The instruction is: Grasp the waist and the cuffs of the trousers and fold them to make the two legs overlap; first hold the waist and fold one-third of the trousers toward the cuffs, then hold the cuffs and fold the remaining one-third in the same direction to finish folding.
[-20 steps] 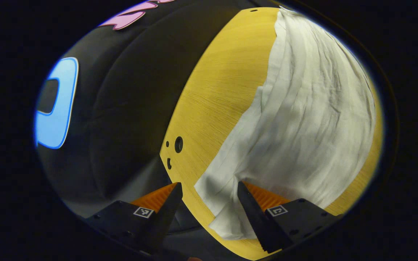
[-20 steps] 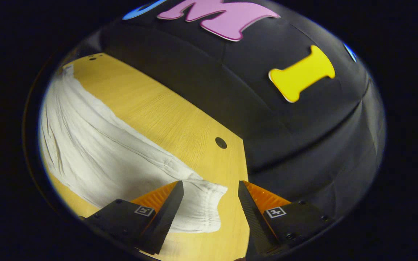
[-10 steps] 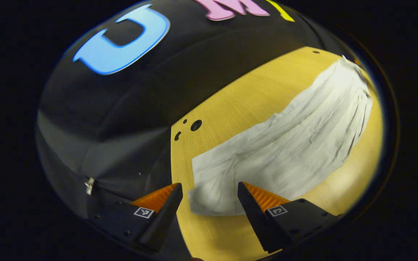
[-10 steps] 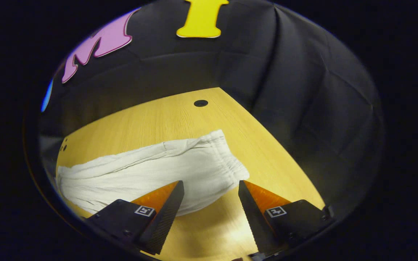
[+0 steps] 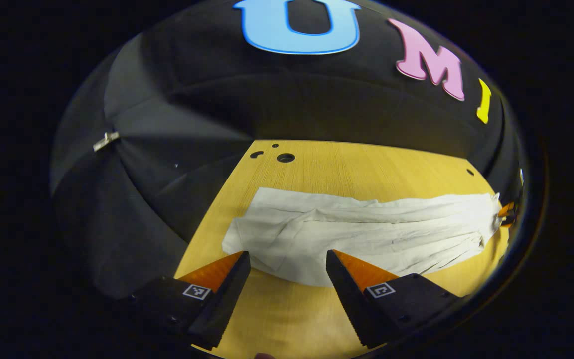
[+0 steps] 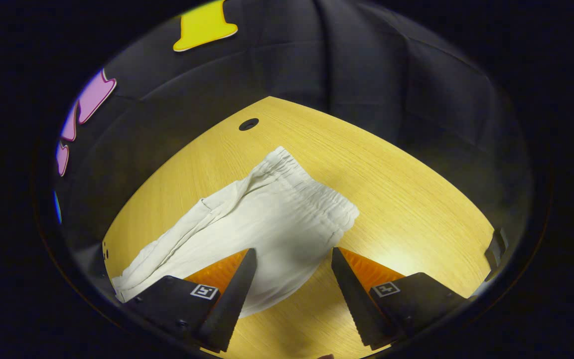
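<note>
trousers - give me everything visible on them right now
The trousers are off-white, of a thin, creased woven cloth, and lie flat as one long strip on the yellow wooden table; whether the legs are overlapped cannot be told. The gathered, elastic-looking waistband is the end near the right gripper; the cuff end, with some rumpled folds, lies before the left gripper. Both grippers are open and hold nothing; only the table touches the cloth.
</note>
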{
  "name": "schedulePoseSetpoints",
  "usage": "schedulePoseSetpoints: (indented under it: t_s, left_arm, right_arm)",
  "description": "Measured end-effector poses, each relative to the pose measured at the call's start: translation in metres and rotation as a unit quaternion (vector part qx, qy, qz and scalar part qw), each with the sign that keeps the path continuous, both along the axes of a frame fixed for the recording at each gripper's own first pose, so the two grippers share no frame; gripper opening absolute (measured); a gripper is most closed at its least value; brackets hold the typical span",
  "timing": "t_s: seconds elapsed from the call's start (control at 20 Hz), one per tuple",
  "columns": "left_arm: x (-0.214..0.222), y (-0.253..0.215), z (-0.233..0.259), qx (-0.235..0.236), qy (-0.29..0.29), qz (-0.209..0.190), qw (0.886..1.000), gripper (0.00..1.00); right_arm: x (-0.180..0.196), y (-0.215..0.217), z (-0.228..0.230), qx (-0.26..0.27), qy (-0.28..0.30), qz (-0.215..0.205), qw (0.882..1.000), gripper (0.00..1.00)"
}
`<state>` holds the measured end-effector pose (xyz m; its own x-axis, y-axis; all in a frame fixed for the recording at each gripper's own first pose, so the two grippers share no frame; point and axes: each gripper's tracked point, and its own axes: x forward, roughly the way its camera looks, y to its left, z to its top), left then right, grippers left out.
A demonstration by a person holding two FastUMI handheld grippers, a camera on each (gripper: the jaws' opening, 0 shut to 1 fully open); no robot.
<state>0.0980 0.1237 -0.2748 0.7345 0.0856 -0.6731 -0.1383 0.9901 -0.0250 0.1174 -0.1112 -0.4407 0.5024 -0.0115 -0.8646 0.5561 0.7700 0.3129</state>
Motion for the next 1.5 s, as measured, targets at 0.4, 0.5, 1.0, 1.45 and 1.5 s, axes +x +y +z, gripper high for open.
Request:
schedulePoseSetpoints:
  t_s: [0.4, 0.5, 1.0, 1.45, 1.5]
  left_arm:
    - [-0.024, -0.011, -0.021, -0.097, 0.015, 0.064, 0.993, 0.92]
    - [-0.027, -0.017, -0.025, -0.12, 0.017, 0.074, 0.99, 0.96]
    - [0.018, -0.025, -0.071, -0.228, 0.031, 0.162, 0.96, 0.96]
    - [0.063, -0.027, -0.084, -0.172, 0.062, 0.153, 0.971, 0.87]
    - [0.061, -0.028, -0.083, -0.163, 0.064, 0.152, 0.973, 0.85]
  right_arm:
    - [0.006, -0.008, -0.011, 0.001, 0.04, -0.064, 0.997, 0.65]
    - [0.001, -0.011, -0.007, 0.041, 0.032, -0.114, 0.992, 0.06]
    - [0.005, -0.008, -0.013, 0.055, 0.004, -0.101, 0.993, 0.05]
    - [0.005, -0.008, -0.013, 0.061, -0.005, -0.083, 0.995, 0.05]
    - [0.004, -0.008, -0.013, 0.062, -0.006, -0.081, 0.995, 0.05]
